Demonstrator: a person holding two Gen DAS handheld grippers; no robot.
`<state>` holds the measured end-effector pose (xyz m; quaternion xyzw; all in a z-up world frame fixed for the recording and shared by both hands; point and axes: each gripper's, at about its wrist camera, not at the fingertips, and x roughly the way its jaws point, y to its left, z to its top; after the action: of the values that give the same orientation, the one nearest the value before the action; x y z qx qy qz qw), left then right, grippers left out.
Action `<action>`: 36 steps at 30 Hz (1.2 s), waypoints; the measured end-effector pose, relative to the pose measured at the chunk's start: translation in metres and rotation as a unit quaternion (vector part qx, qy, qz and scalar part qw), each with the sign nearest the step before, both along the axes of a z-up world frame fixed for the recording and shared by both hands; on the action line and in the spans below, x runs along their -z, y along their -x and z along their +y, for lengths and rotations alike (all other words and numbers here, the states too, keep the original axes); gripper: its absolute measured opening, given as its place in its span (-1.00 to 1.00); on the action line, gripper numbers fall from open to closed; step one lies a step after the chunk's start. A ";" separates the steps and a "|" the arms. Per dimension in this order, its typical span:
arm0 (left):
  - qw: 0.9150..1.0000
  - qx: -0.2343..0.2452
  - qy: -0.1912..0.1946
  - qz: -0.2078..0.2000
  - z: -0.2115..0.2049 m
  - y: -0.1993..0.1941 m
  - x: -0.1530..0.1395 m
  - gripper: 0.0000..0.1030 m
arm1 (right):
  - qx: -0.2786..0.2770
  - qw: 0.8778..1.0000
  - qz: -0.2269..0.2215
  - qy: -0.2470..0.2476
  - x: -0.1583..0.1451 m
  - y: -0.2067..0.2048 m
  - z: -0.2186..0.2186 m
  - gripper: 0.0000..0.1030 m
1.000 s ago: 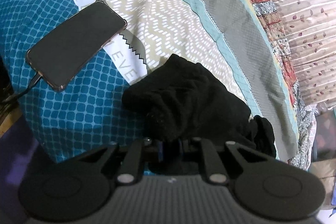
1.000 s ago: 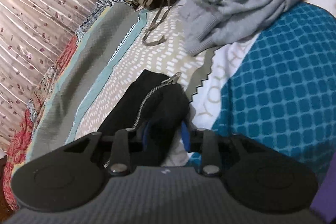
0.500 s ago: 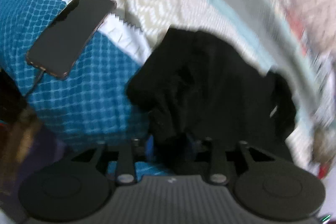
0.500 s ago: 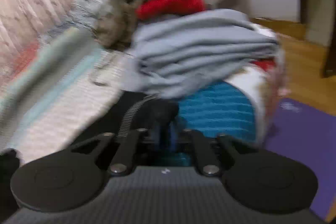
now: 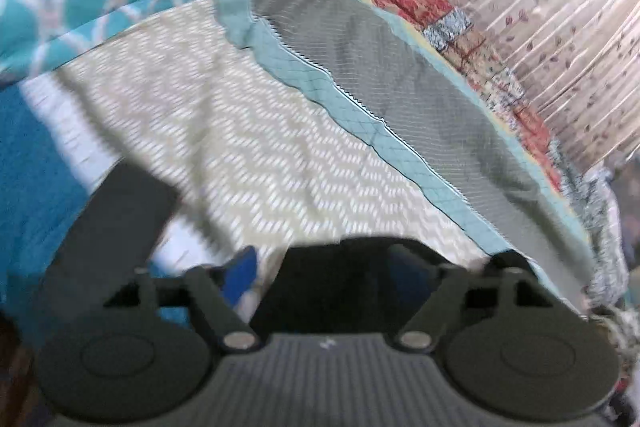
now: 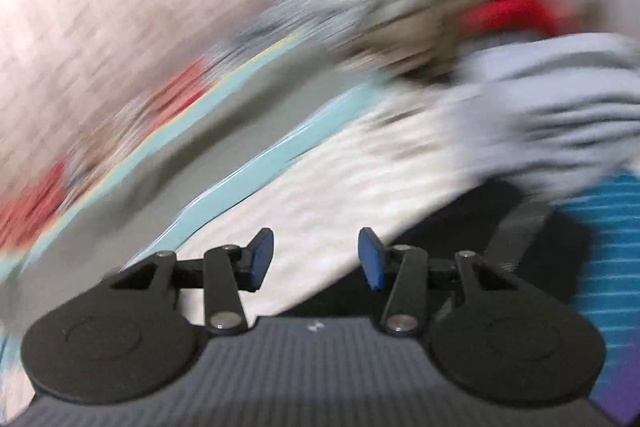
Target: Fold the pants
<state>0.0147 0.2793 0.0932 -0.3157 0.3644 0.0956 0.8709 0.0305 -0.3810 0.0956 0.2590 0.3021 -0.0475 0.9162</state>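
Jaws of the right gripper stand apart, empty; those of the left gripper are spread with the pants bunched between them, seemingly unclamped. The pants lie near the bed edge; folding looks barely begun.

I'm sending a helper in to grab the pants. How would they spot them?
Find the patterned bedspread beside the pleated curtain. The pants lie on it near the bed's edge, the only plain black cloth there, unlike the grey sweater.
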 end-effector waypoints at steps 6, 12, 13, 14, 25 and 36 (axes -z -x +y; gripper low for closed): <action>0.998 0.056 0.016 0.032 -0.016 -0.082 0.046 0.50 | -0.137 0.988 0.073 0.004 0.044 -0.094 0.082 -0.01; 0.979 0.169 -0.085 0.081 -0.074 -0.105 0.070 -0.90 | -0.166 0.978 0.119 0.047 0.057 -0.117 0.116 -0.72; 0.980 0.168 -0.081 0.072 -0.075 -0.103 0.066 -0.90 | -0.169 0.978 0.097 0.074 0.046 -0.116 0.117 -0.73; 0.981 0.164 -0.083 0.061 -0.074 -0.101 0.058 -0.90 | -0.167 0.977 0.065 0.116 0.030 -0.114 0.116 -0.74; 0.993 0.068 -0.006 -0.096 -0.034 -0.031 -0.006 -0.90 | 0.021 0.916 -0.067 0.394 -0.046 -0.054 -0.014 -0.73; 0.993 0.109 0.031 -0.024 -0.033 0.049 0.034 -0.88 | 0.028 0.889 0.107 0.443 0.065 0.065 -0.043 -0.09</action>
<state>-0.0342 0.2463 0.0590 -0.3033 0.3790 -0.0192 0.8741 -0.0340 -0.4240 0.0303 -0.1724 0.3387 -0.2299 0.8959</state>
